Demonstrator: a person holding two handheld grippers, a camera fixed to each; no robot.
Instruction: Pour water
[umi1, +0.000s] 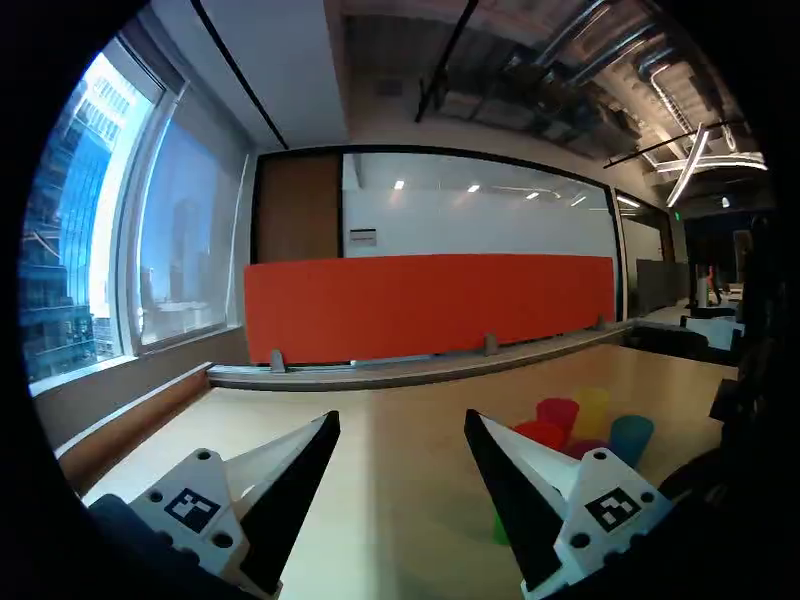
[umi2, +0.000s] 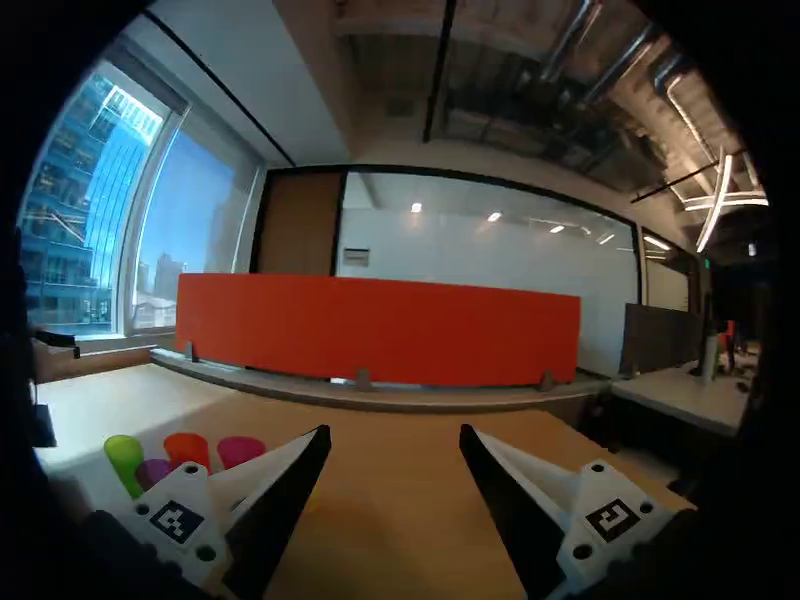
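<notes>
An office with an orange divider (umi1: 430, 305) backs a pale wooden bench (umi1: 290, 400). The left tongs (umi1: 401, 418) hover apart and empty, with coloured cups (umi1: 557, 410) clustered on the bench just beyond their right finger. The right tongs (umi2: 394, 432) are also apart and hold nothing.

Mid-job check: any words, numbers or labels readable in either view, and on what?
None can be read.
Small sign on the wall behind the orange divider: too blurred.
Square markers on the left gripper and right gripper: black-and-white patterns, no letters.
Coloured cups: no print visible.
</notes>
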